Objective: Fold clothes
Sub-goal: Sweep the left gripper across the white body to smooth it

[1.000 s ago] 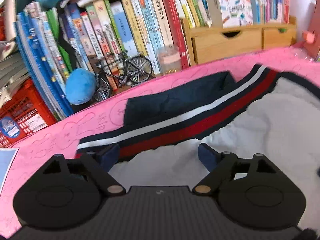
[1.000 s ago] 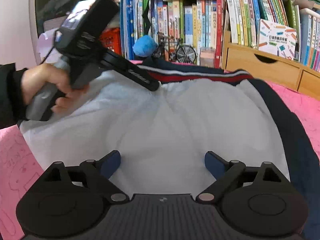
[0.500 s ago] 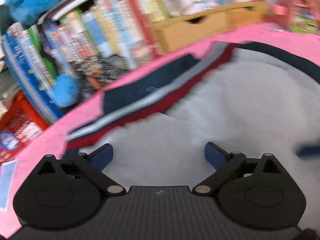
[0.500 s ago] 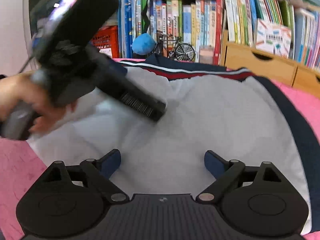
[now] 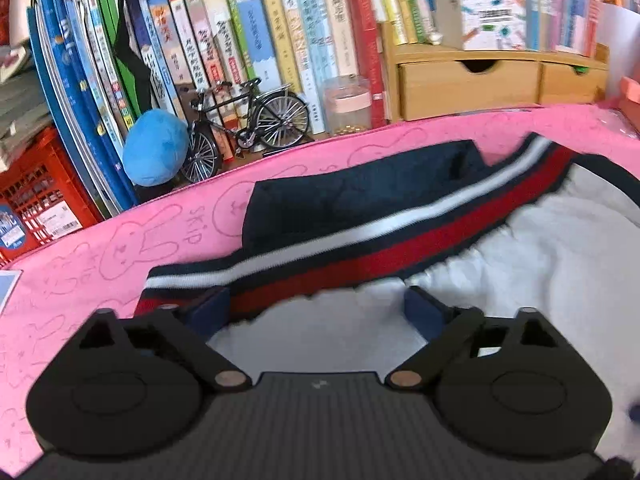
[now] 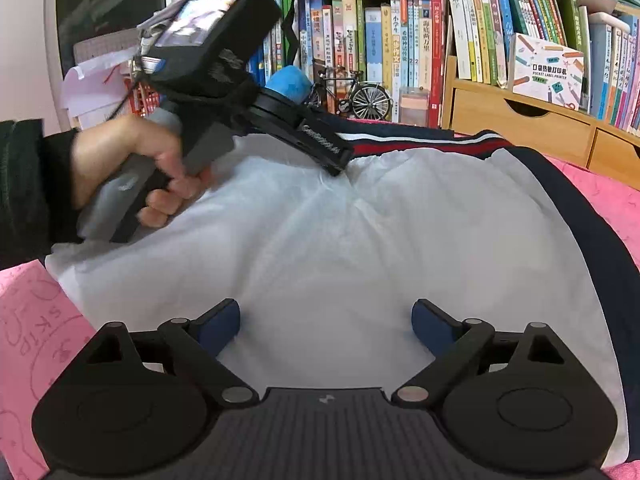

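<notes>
A navy jacket lies inside out on the pink mat (image 5: pixel 120 248), its white lining (image 6: pixel 360 232) facing up. Its red, white and navy striped hem band (image 5: pixel 360 248) runs along the far edge. My left gripper (image 5: pixel 316 306) hovers at the left end of that band, over the seam between band and lining. Its jaws are wide and closing, with only flat fabric below them and nothing pressed by the pads. In the right wrist view a hand holds the left gripper (image 6: pixel 338 162), tip down at the hem. My right gripper (image 6: pixel 326 320) stands open over the near part of the lining.
Behind the mat stands a packed bookshelf with a model bicycle (image 5: pixel 248 128), a blue plush ball (image 5: pixel 154 152), a small jar (image 5: pixel 346 106) and a wooden drawer box (image 5: pixel 468 88). A red crate (image 5: pixel 36 200) sits at the far left.
The left gripper swung out over the middle of the lining, then came back to the striped hem. The right gripper and the jacket look the same.
</notes>
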